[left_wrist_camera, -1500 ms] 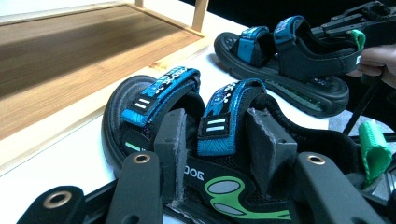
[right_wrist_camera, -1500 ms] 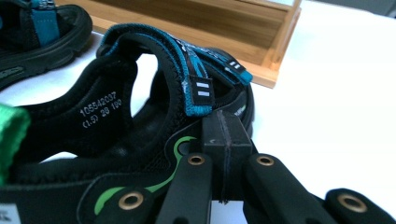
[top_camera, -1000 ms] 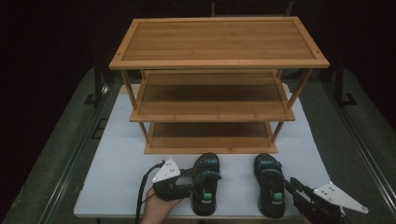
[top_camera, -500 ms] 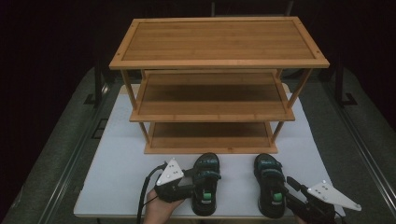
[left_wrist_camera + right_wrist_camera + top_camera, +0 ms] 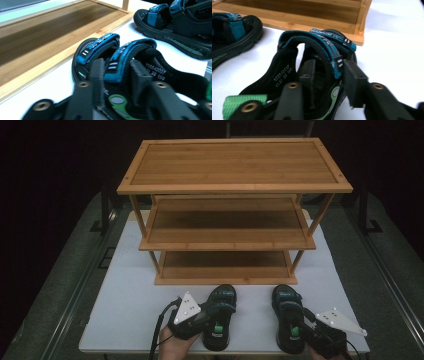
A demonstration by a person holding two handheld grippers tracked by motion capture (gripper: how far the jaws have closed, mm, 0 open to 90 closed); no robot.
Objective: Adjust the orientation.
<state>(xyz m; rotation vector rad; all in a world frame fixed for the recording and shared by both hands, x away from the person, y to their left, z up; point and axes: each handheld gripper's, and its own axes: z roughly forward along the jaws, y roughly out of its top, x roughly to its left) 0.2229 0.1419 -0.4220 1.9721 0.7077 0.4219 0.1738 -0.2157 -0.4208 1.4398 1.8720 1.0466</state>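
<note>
Two black sandals with blue straps sit at the near edge of the white table [image 5: 125, 285], toes toward the bamboo shoe rack [image 5: 225, 245], heels toward the person. Long axes run roughly parallel, near-to-far, square to the rack's front edge.

Left sandal [image 5: 220, 320]: the left gripper [image 5: 200, 317] comes in from its outer side. In the left gripper view the jaws straddle the rear blue strap [image 5: 125, 60], one jaw on each side, strap between them. They look closed onto the strap, though motion blur leaves a slight doubt about full contact.

Right sandal [image 5: 289, 320]: the right gripper [image 5: 315, 330] sits at its outer heel side. In the right gripper view one jaw is inside the shoe under the strap [image 5: 332, 53], the other outside; the strap's edge lies between. The outer jaw appears pressed against it; probably pinching, not a firm call.

Both soles appear flat on the table, not yet lifted. Sandals well apart from each other, each just in front of the rack's bottom shelf [image 5: 225, 265].

Key relation: the rack lies straight ahead of both shoes along their long axes, so the coming move is judged to be a lift and forward push, toe first. Each hand serves its own shoe; neither needs to cross. The bottom shelf is nearest; the low clearance under the middle shelf [image 5: 225, 227] could catch a raised strap or gripper plate.
</note>
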